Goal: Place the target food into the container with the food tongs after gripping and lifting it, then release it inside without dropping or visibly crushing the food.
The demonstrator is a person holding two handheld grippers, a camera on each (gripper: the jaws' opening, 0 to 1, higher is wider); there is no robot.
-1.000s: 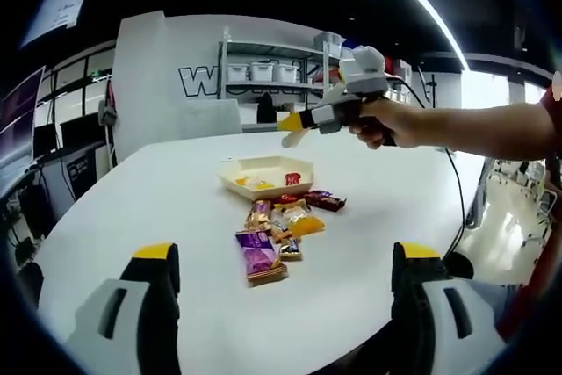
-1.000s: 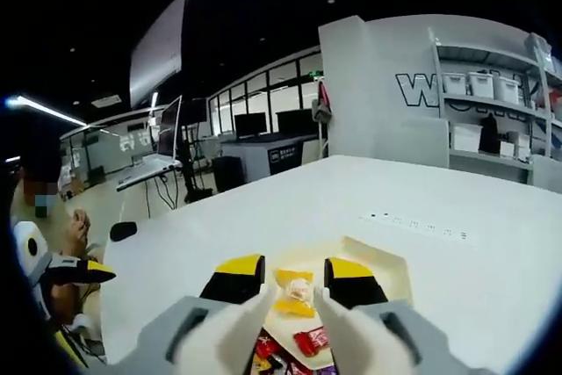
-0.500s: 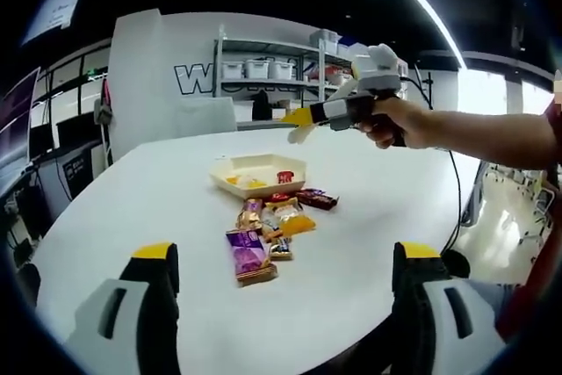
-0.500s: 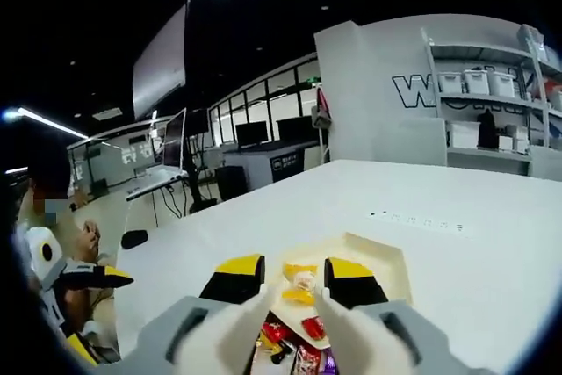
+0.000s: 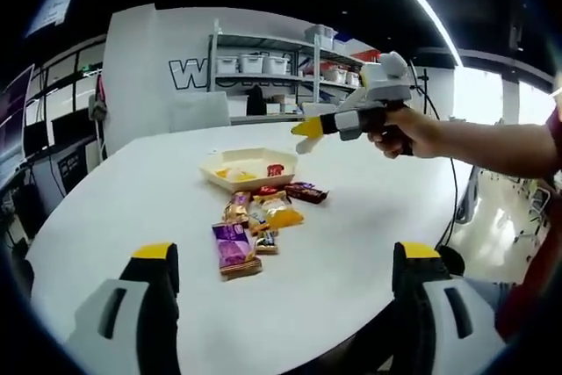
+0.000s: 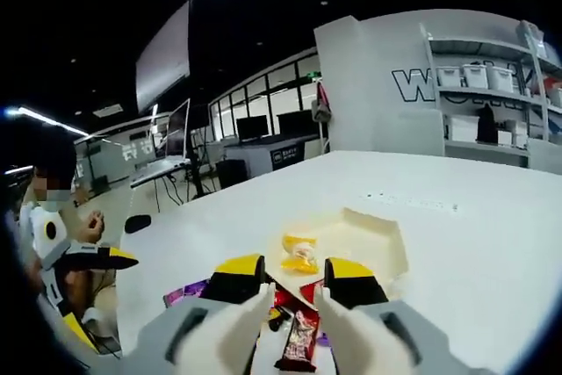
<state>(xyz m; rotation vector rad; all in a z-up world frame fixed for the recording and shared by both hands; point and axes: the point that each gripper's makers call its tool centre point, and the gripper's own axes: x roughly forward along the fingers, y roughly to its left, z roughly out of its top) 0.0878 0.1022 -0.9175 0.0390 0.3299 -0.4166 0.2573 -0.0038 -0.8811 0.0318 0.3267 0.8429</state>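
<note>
A cream paper tray (image 5: 255, 157) sits mid-table holding a yellow-wrapped candy (image 5: 230, 173) and a red one (image 5: 275, 169). In front of it lies a loose pile of wrapped snacks (image 5: 263, 215), with a purple packet (image 5: 232, 247) nearest. My right gripper (image 5: 303, 133), held in a hand, hovers above and right of the tray. In the right gripper view its jaws stand a little apart with nothing between them, my right gripper (image 6: 294, 283) over the pile and the tray (image 6: 386, 252) with the yellow candy (image 6: 299, 253) just beyond. My left gripper (image 5: 286, 256) is wide open near the table's front edge.
The round white table (image 5: 123, 217) has bare room on all sides of the pile. A person sits at its far side with the left gripper (image 6: 112, 258) in hand. Shelving with white bins (image 5: 255, 63) lines the back wall, and desks with monitors (image 6: 255, 129) stand beyond.
My right gripper has drawn back from over the tray toward the snack pile, still holding nothing. The yellow candy stays in the tray. The left gripper's view has drifted slightly.
</note>
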